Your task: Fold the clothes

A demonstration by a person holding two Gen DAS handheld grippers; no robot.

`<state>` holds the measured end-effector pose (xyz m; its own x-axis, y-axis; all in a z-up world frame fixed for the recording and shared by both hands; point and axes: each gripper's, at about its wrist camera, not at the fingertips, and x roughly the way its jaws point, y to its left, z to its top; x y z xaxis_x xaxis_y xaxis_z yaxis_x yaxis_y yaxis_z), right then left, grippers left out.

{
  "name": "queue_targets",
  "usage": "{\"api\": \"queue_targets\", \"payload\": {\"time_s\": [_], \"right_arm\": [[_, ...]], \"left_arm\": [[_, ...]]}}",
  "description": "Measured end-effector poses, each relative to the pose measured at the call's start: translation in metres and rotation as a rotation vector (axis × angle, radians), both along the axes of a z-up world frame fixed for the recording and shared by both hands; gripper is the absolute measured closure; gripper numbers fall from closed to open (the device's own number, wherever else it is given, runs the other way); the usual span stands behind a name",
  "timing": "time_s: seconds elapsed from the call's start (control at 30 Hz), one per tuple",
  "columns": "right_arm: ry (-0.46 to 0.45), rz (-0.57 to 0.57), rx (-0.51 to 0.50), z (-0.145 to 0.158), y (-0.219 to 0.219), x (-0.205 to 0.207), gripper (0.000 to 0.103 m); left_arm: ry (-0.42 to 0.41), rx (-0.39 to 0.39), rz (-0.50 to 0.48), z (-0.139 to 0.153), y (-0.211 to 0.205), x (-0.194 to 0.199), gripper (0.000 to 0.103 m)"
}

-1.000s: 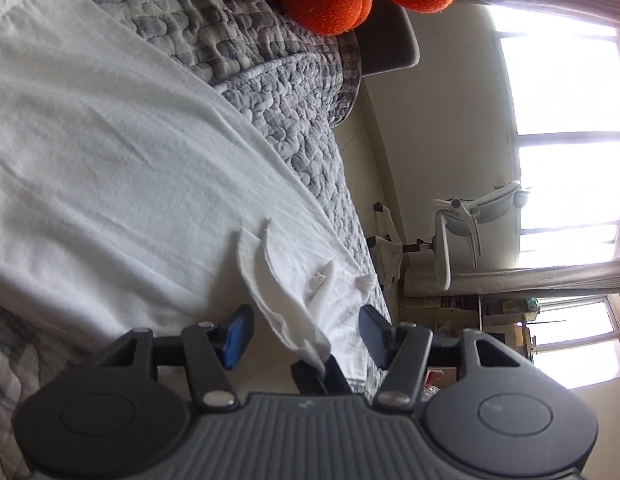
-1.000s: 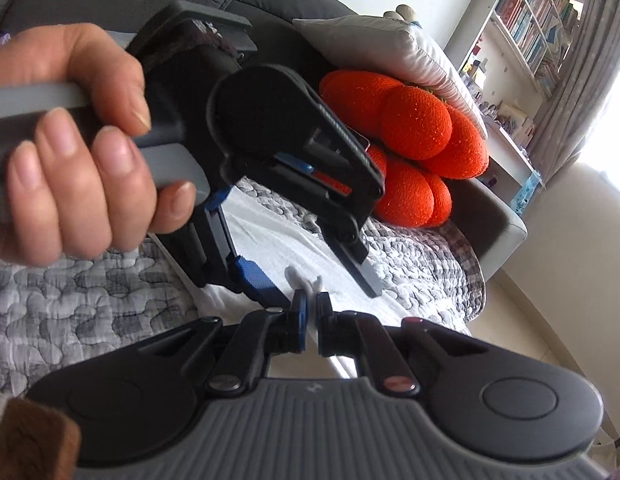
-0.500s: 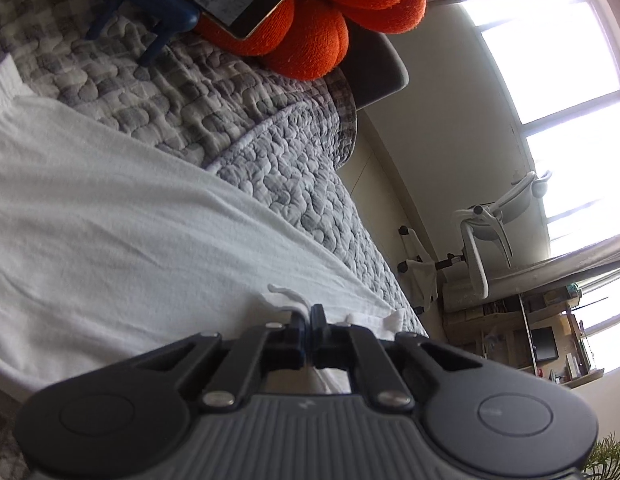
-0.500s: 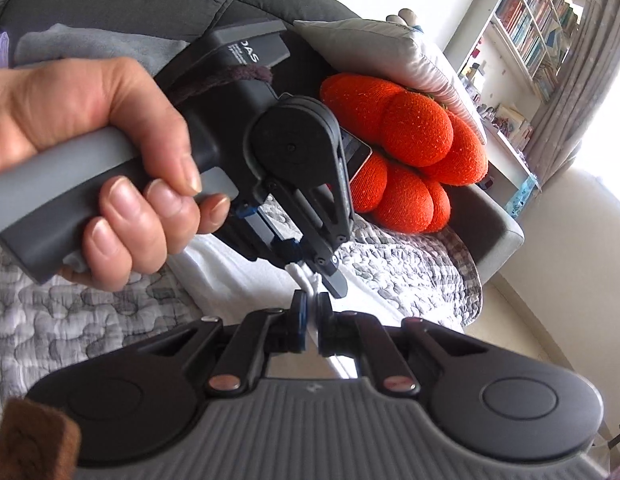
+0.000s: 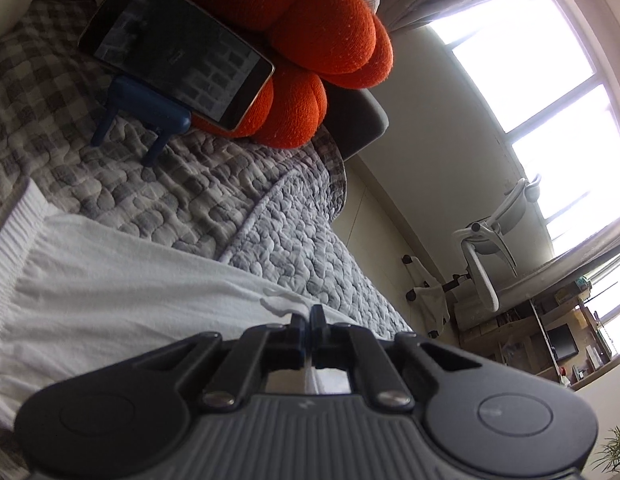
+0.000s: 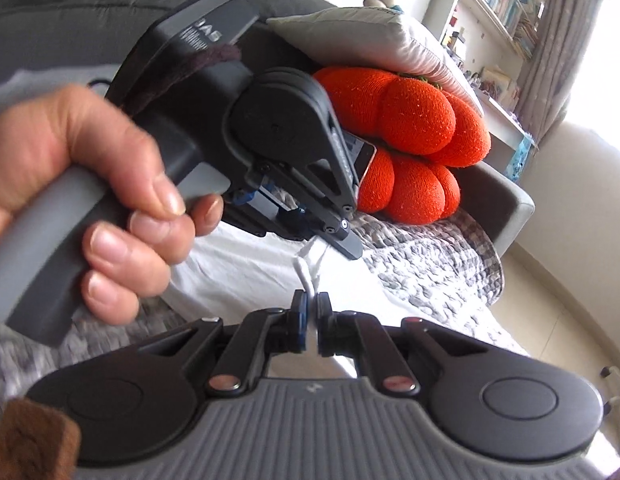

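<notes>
While spread on the quilt (image 5: 270,216), white cloth (image 5: 122,292) pinched at one edge by both: L gripper (image 5: 309,316) clamped on a fold, R gripper (image 6: 310,305) clamped on it too. Phone (image 5: 178,52) propped vs orange cushion (image 5: 326,36).

A home living room: a grey sofa (image 6: 506,208) with a quilted cover (image 5: 270,216), bookshelves (image 6: 498,4) behind it, curtained window (image 5: 550,92).

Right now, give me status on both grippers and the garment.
Left gripper shut on white garment. Right gripper shut on its edge. Phone beyond, not obstructing.
</notes>
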<state>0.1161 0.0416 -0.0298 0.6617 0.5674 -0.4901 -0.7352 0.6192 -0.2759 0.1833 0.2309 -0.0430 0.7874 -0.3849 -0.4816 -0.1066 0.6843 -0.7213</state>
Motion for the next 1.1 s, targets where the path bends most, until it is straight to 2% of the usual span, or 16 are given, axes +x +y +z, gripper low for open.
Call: {"api": "queue_targets", "payload": {"time_s": [0.13, 0.33, 0.77, 1.1], "right_arm": [[0.091, -0.03, 0.088, 0.005, 0.006, 0.009, 0.099], [0.157, -0.046, 0.129, 0.0, 0.026, 0.012, 0.099], [0.231, -0.005, 0.147, -0.01, 0.069, 0.013, 0.099], [0.265, 0.048, 0.123, -0.019, 0.091, 0.007, 0.099]], "left_arm": [[-0.017, 0.013, 0.008, 0.002, 0.018, 0.001, 0.101], [0.004, 0.072, 0.012, -0.002, 0.034, 0.002, 0.101], [0.018, 0.191, 0.06, -0.002, 0.072, -0.011, 0.101], [0.035, 0.295, 0.067, -0.007, 0.091, -0.021, 0.101]]}}
